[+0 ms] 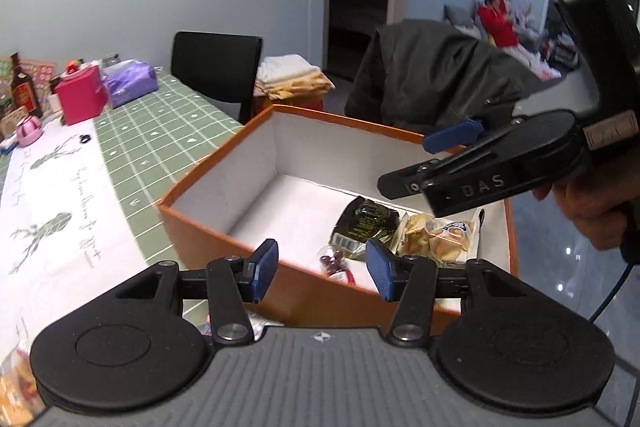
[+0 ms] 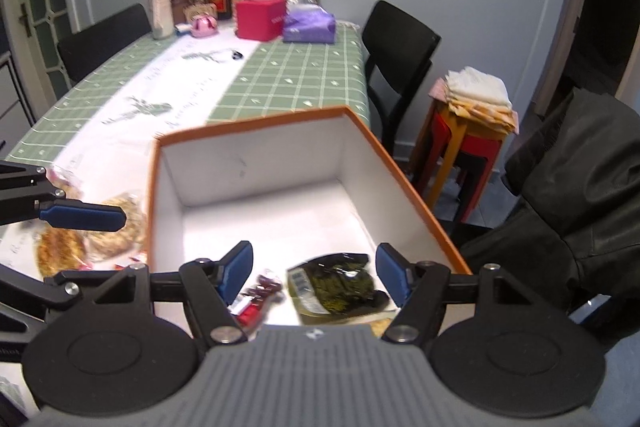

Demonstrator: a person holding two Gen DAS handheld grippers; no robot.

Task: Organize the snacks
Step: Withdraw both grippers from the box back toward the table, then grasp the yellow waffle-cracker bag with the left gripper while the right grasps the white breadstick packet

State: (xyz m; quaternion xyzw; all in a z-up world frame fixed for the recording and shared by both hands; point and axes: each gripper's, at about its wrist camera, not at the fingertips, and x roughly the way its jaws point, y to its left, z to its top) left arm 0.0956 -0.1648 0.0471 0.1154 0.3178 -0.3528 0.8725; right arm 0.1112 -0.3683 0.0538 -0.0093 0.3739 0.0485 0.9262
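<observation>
My left gripper [image 1: 322, 271] hangs over the near wall of the box [image 1: 224, 163], its blue pads parted with nothing between them. My right gripper [image 2: 314, 277] is likewise partly open and empty, above the box's near end; from the left camera I see it side-on at the right, a hand [image 1: 592, 207] on its grip.

The orange box, white inside, sits on the table [image 2: 280, 83] at its near end. In it, toward the near corner, lie a dark green packet [image 2: 336, 287], a small red-and-dark packet [image 2: 256, 297] just left of it, and a pale pastry pack [image 1: 436, 233] beside the green one. More pastry packs [image 2: 112, 227] lie on the table, left of the box.
</observation>
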